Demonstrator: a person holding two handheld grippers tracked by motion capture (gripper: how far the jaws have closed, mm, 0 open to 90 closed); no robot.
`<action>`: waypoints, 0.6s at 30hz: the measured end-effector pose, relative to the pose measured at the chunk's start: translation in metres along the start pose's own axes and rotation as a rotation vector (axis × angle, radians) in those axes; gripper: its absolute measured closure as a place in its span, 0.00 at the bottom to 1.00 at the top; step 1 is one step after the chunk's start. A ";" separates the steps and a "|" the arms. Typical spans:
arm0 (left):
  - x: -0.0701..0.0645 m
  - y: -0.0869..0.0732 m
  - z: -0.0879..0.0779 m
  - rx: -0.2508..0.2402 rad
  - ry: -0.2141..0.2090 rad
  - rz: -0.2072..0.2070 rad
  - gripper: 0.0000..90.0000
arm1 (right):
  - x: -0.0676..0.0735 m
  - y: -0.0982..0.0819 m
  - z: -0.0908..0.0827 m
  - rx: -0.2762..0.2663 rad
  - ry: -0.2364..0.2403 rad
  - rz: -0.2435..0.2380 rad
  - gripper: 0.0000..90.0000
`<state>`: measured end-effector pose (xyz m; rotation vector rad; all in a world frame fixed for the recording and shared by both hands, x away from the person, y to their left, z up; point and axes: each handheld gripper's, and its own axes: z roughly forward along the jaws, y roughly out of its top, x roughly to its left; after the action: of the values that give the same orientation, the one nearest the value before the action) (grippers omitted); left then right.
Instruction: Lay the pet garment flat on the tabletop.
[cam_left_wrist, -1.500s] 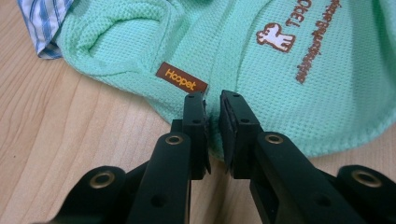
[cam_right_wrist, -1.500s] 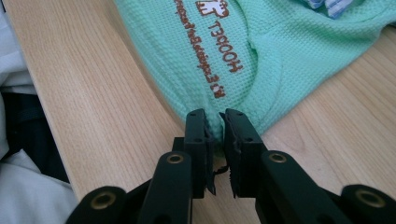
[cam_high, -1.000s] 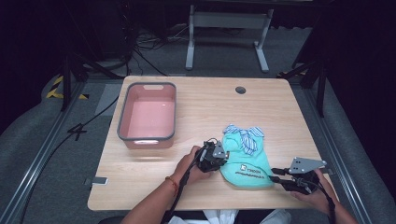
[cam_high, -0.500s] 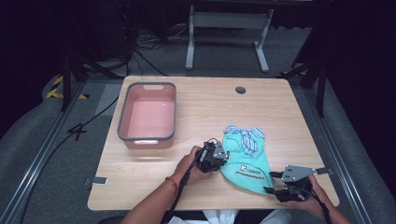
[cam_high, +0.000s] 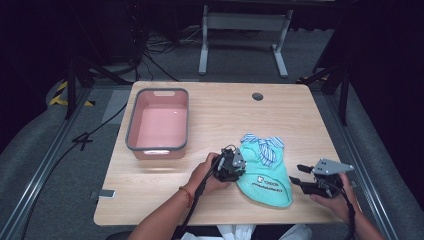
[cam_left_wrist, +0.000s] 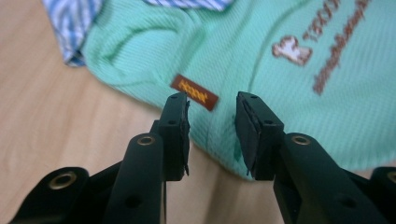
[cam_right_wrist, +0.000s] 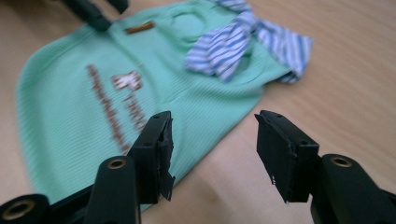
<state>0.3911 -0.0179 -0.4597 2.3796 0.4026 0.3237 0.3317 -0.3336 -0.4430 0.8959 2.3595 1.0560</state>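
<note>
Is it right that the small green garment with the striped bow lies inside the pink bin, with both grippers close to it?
Not quite. The green garment lies flat on the wooden table, to the right of the pink bin, as the high view shows. The left gripper and right gripper are indeed close to it.

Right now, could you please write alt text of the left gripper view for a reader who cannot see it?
A mint-green ribbed knit garment with a small brown label lies on a light wooden table, a blue-and-white striped cloth trim at its upper edge. The left gripper points at the garment's edge, its black jaws apart, having just been opening, clamping nothing.
</note>
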 end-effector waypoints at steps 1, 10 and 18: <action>0.002 0.003 0.000 -0.001 0.010 0.002 0.72 | -0.004 0.005 0.006 0.004 -0.019 -0.004 0.51; 0.024 0.024 0.017 -0.001 0.007 -0.033 0.73 | -0.023 0.022 0.057 0.097 -0.085 -0.011 0.47; 0.033 0.023 0.034 0.026 0.029 -0.059 0.72 | -0.031 0.022 0.073 0.130 -0.084 0.013 0.47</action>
<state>0.4376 -0.0421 -0.4655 2.3851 0.4923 0.3284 0.4054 -0.3065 -0.4692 0.9826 2.3774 0.8604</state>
